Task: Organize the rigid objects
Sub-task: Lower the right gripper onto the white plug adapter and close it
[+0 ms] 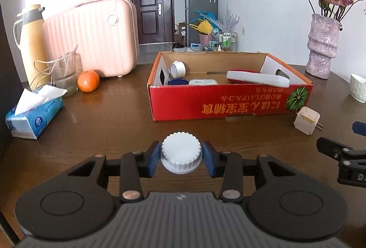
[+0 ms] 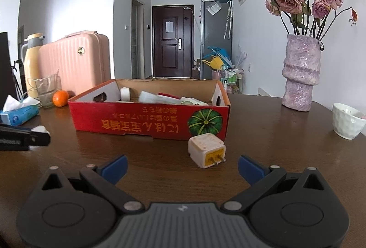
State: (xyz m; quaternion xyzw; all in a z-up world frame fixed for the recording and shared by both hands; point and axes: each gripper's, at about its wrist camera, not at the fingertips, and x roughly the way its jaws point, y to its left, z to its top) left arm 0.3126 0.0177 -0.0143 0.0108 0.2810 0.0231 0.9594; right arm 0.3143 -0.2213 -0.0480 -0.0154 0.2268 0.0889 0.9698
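Observation:
My left gripper (image 1: 181,156) is shut on a white ribbed cap (image 1: 181,152), held over the brown table in front of the red cardboard box (image 1: 228,101). The box holds a tape roll (image 1: 178,68), a white flat device (image 1: 257,79) and other small items. A white plug adapter (image 1: 306,120) lies on the table by the box's near right corner; in the right wrist view the adapter (image 2: 205,150) is just ahead of my open, empty right gripper (image 2: 181,166), slightly right of centre. The box (image 2: 146,121) stands behind it.
On the left stand a tissue pack (image 1: 34,115), an orange (image 1: 88,81), a glass jug (image 1: 65,71), a thermos (image 1: 30,42) and a pink case (image 1: 93,37). A purple vase (image 2: 299,71) with dried roses and a white cup (image 2: 347,121) stand on the right.

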